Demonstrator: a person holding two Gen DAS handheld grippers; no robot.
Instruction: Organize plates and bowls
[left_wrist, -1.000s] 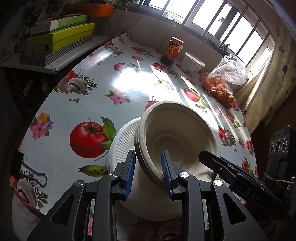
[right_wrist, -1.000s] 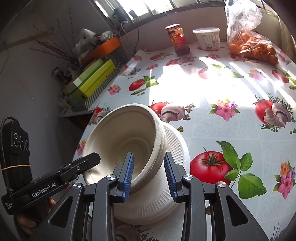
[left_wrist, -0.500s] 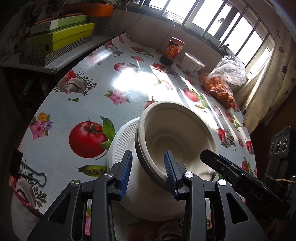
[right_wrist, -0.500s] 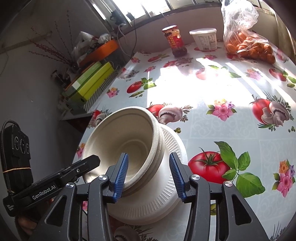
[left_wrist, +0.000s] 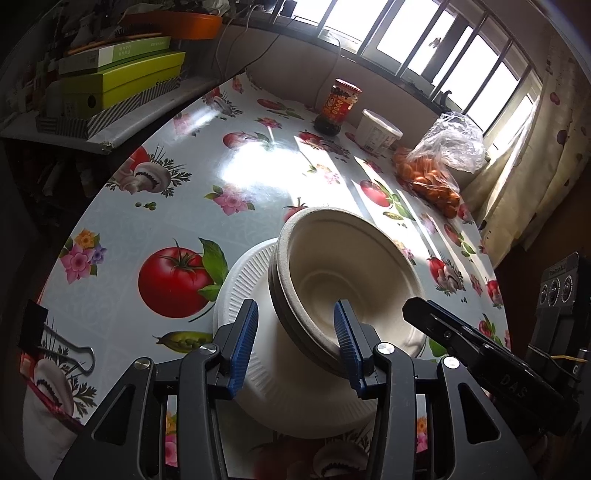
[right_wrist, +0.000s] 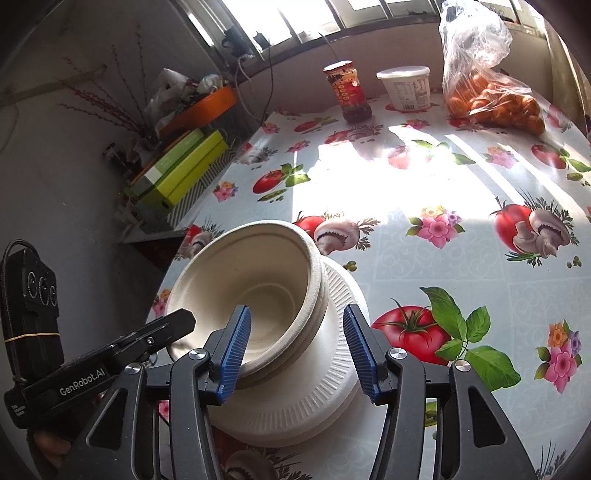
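Note:
A stack of beige paper bowls (left_wrist: 343, 273) (right_wrist: 266, 284) sits on a white ribbed paper plate (left_wrist: 243, 284) (right_wrist: 332, 373) near the table's front edge. My left gripper (left_wrist: 295, 347) is open, its blue pads on either side of the bowls' near rim without touching it. My right gripper (right_wrist: 299, 354) is open too, straddling the opposite rim. Each gripper shows at the edge of the other's view, the right one (left_wrist: 480, 354) and the left one (right_wrist: 110, 354).
The table has a tomato-and-flower oilcloth (right_wrist: 461, 236). A sauce jar (right_wrist: 347, 92), a white tub (right_wrist: 406, 88) and a bag of oranges (right_wrist: 495, 99) stand at the far edge by the window. Green boxes (left_wrist: 122, 85) lie on a side shelf. A binder clip (left_wrist: 55, 343) holds the cloth edge.
Both grippers have opened wider and let go of the bowl stack's rim. The bowls sit slightly further from the cameras, resting on the plate.

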